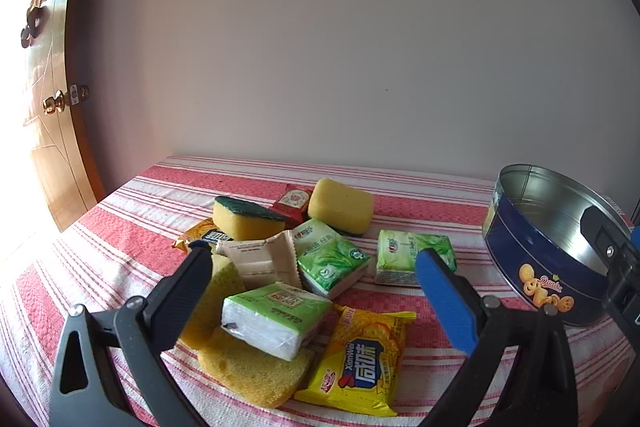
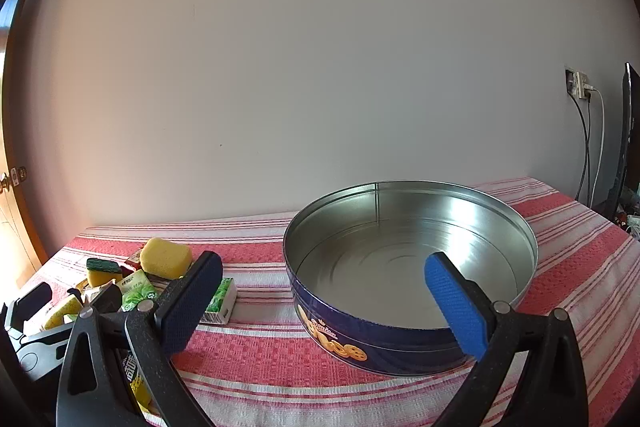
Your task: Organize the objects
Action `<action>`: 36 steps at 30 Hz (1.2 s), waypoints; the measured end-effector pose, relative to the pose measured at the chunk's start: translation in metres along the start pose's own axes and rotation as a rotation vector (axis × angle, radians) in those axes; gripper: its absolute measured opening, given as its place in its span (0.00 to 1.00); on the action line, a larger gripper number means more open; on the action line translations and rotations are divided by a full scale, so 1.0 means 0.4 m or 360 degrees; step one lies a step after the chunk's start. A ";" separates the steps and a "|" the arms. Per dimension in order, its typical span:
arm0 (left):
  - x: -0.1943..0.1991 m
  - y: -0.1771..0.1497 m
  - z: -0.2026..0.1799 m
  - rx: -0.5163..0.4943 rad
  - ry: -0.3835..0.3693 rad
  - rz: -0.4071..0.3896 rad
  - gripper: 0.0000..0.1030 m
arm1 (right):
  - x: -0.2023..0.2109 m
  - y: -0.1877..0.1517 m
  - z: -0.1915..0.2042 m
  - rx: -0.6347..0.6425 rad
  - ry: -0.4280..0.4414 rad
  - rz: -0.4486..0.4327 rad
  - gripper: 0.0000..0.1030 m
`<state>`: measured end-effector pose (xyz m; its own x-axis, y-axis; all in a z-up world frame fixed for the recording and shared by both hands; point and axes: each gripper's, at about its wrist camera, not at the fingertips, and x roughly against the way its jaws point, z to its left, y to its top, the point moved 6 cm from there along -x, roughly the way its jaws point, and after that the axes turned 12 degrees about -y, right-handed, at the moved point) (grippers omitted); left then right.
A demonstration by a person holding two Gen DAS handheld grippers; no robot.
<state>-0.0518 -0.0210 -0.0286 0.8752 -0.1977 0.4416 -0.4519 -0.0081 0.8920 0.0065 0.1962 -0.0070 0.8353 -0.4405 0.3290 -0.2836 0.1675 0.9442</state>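
In the left wrist view a pile lies on the striped cloth. It holds a green-topped sponge [image 1: 246, 219], a plain yellow sponge [image 1: 340, 205], two green tissue packs [image 1: 330, 257] [image 1: 400, 255], a white-and-green tissue pack [image 1: 276, 319], a beige sachet [image 1: 260, 259], a yellow cracker packet [image 1: 360, 359] and a flat yellow sponge [image 1: 252, 371]. My left gripper [image 1: 314, 255] hovers open above the pile, holding nothing. An empty blue cookie tin [image 2: 360, 331] stands to the right. My right gripper [image 2: 324, 261] is open in front of the tin, with nothing between its fingers.
A red packet [image 1: 294, 201] and an orange packet [image 1: 200, 233] lie at the back of the pile. The table [image 2: 248, 351] stands against a plain wall. A wooden door [image 1: 48, 107] is at the left. A wall socket with cables [image 2: 580, 91] and a dark screen edge [image 2: 628, 147] are at the right.
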 end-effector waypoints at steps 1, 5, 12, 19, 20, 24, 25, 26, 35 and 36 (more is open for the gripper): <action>0.006 -0.001 0.008 -0.0003 0.0002 0.0002 1.00 | -0.001 -0.001 0.004 0.0010 0.0011 0.0005 0.99; 0.036 -0.001 0.061 -0.0012 0.0036 0.0008 1.00 | -0.004 -0.011 0.025 0.0068 0.0051 0.0029 0.99; 0.078 -0.009 0.192 0.0024 0.0104 0.0070 1.00 | -0.001 -0.033 0.080 0.0177 0.0195 0.0078 0.99; 0.097 -0.060 0.255 0.0064 0.0106 0.0188 0.99 | -0.009 -0.074 0.169 0.0318 0.0380 0.0232 0.99; 0.099 -0.067 0.248 0.0049 0.0091 0.0209 0.99 | -0.010 -0.079 0.181 0.0337 0.0408 0.0258 0.99; 0.088 -0.090 0.199 -0.0079 0.0003 0.0303 0.99 | -0.006 -0.112 0.232 0.0406 0.0524 0.0378 0.99; 0.087 -0.098 0.188 -0.0127 -0.0002 0.0329 0.99 | -0.006 -0.122 0.245 0.0416 0.0555 0.0423 0.99; 0.087 -0.106 0.184 -0.0169 0.0009 0.0348 0.99 | -0.008 -0.131 0.256 0.0425 0.0569 0.0463 0.99; 0.093 -0.131 0.240 -0.0168 0.0039 0.0421 0.99 | -0.056 -0.215 0.378 0.0498 0.0607 0.0814 0.90; 0.096 -0.129 0.248 -0.0162 0.0041 0.0419 0.99 | -0.061 -0.218 0.383 0.0486 0.0602 0.0831 0.90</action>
<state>-0.0121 -0.1254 -0.0671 0.7348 -0.1549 0.6603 -0.6455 0.1392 0.7510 -0.0613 0.0572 -0.0949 0.6449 -0.0247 0.7639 -0.7642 -0.0057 0.6450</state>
